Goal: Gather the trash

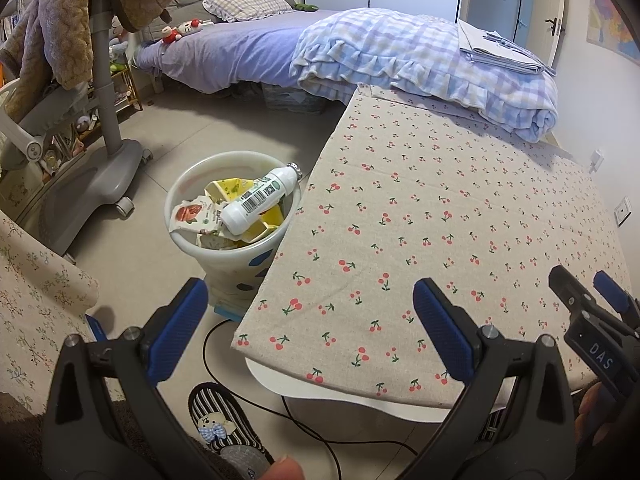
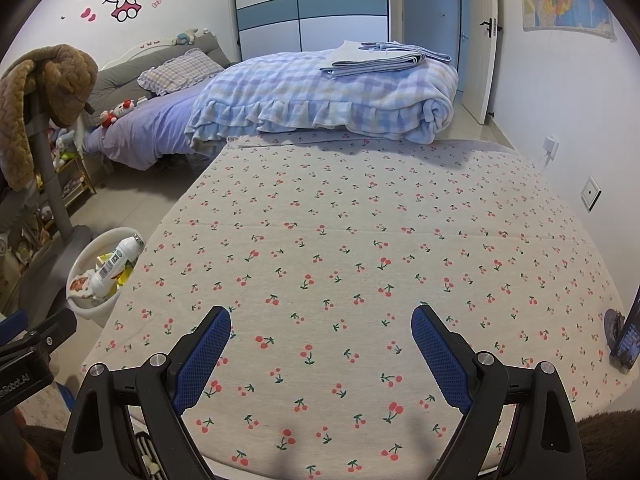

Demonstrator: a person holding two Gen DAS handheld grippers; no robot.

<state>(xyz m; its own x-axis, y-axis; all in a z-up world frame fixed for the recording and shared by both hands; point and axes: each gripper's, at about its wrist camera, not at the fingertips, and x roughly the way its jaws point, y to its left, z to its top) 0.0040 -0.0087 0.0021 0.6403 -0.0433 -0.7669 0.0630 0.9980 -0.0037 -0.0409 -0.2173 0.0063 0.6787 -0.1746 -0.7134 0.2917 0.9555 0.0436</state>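
Left wrist view: we see the left gripper (image 1: 310, 312) with its blue pads spread wide and nothing between them, held over the near corner of the table (image 1: 460, 208) and the floor beside it. We find the trash in the white bin (image 1: 188, 184), which stands on the floor just beside the table's left edge; a white bottle (image 1: 260, 200) lies tilted on top of yellow and printed wrappers (image 1: 192, 216). Right wrist view: we see the right gripper (image 2: 320, 356) likewise spread and empty above the cherry-print cloth (image 2: 360, 240). We note the bin (image 2: 86, 256) at the left edge. A bed (image 2: 320, 88) lies beyond the table.
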